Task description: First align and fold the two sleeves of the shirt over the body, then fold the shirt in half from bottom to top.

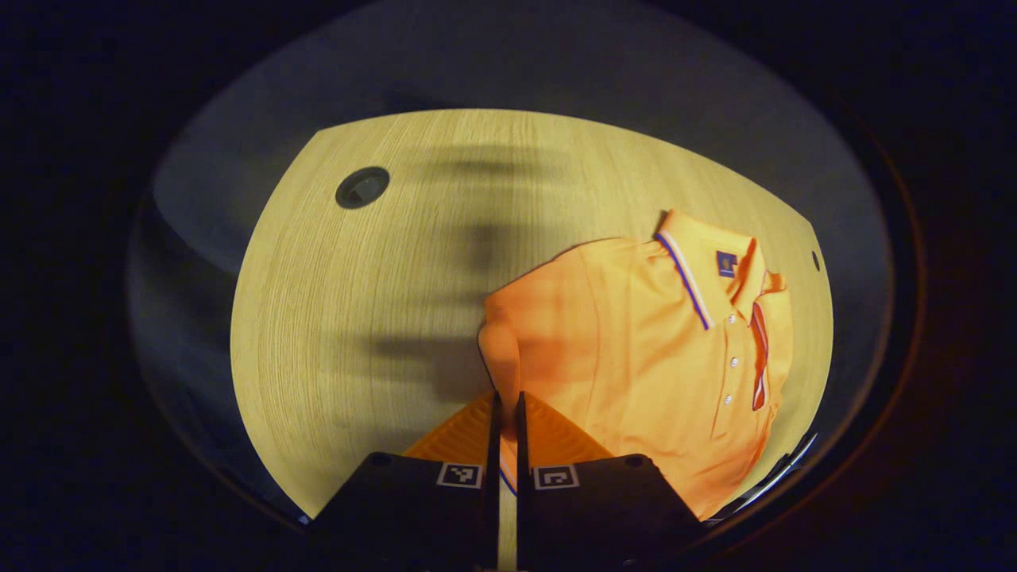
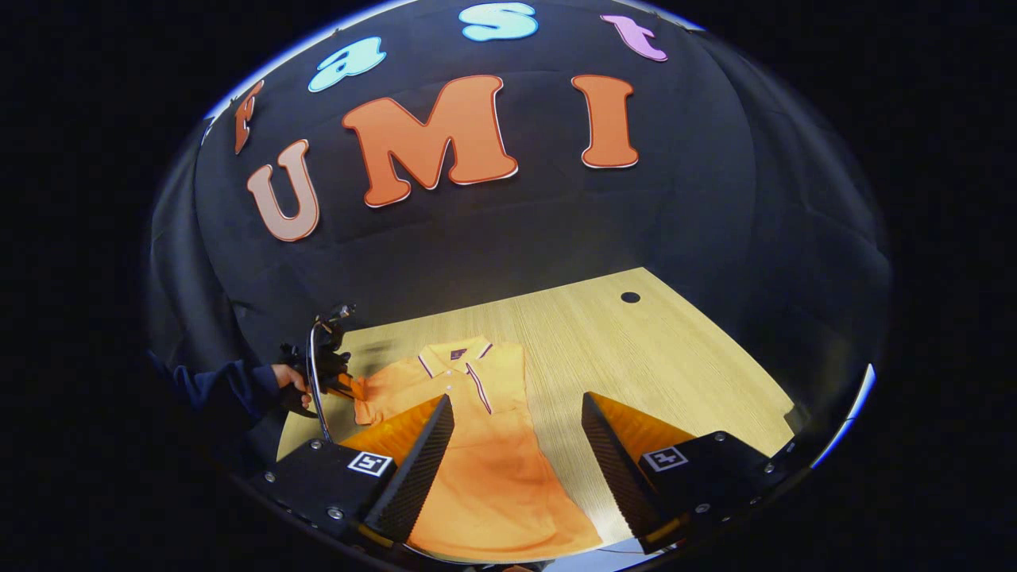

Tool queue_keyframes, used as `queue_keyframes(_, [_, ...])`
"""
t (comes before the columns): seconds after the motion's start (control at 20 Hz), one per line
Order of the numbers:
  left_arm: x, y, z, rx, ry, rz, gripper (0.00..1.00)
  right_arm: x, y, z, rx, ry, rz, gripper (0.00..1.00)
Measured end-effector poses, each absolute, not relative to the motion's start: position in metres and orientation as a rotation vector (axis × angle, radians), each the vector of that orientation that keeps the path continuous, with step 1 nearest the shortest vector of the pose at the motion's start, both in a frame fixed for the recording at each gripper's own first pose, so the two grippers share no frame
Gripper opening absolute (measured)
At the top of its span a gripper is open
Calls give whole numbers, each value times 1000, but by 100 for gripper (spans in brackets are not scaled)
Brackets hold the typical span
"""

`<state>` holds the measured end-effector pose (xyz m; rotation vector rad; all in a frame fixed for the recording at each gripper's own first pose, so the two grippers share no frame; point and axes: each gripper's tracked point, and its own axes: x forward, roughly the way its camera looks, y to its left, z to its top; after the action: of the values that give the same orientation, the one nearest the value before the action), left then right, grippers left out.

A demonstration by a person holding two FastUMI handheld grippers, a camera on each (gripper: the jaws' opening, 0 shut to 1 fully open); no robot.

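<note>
One orange shirt point(image 2: 485, 445) lies flat on the table point(image 2: 636, 357), collar toward the wall. Left gripper point(image 1: 507, 413): fingers clenched on the left sleeve point(image 1: 502, 349), lifted, likely to fold it over the body. Right gripper point(image 2: 516, 429): fingers released, hovering above the hem. Two grippers, one hand point(image 2: 290, 380).

Your left gripper view looks steeply down, close over the polo shirt point(image 1: 636, 357), across the table point(image 1: 357, 318) to its far edge. Your right gripper view sits farther back and lower, facing the booth wall. Both share shirt and tabletop.
</note>
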<state>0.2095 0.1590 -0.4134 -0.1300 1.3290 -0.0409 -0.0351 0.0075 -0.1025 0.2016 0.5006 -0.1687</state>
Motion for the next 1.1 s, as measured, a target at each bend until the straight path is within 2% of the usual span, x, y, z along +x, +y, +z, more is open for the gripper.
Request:
queue_keyframes(0.45, [230, 77, -377, -92, 1239, -228, 9, -41, 6, -102, 220, 500, -194, 99])
queue_keyframes(0.5, [229, 63, -367, -119, 1235, -277, 17, -43, 6, -102, 223, 498, -200, 99])
queue_keyframes(0.6, [222, 30, -361, -183, 1228, -385, 22, -47, 5, -103, 228, 498, -220, 98])
queue_keyframes(0.7, [214, 17, -356, -200, 1221, -439, 47, -52, 6, -105, 239, 500, -235, 99])
queue_keyframes(0.8, [211, 21, -353, -165, 1196, -441, 82, -64, 6, -107, 248, 499, -249, 99])
queue_keyframes(0.9, [208, 31, -342, -130, 1149, -428, 87, -71, 5, -107, 240, 487, -254, 99])
queue_keyframes(0.95, [205, 33, -334, -132, 1123, -422, 94, -71, 5, -105, 227, 479, -252, 98])
queue_keyframes(1.0, [200, 37, -325, -142, 1105, -403, 89, -68, 3, -103, 214, 470, -250, 99])
queue_keyframes(1.1, [188, 39, -308, -176, 1056, -369, 94, -64, 2, -101, 201, 450, -225, 99])
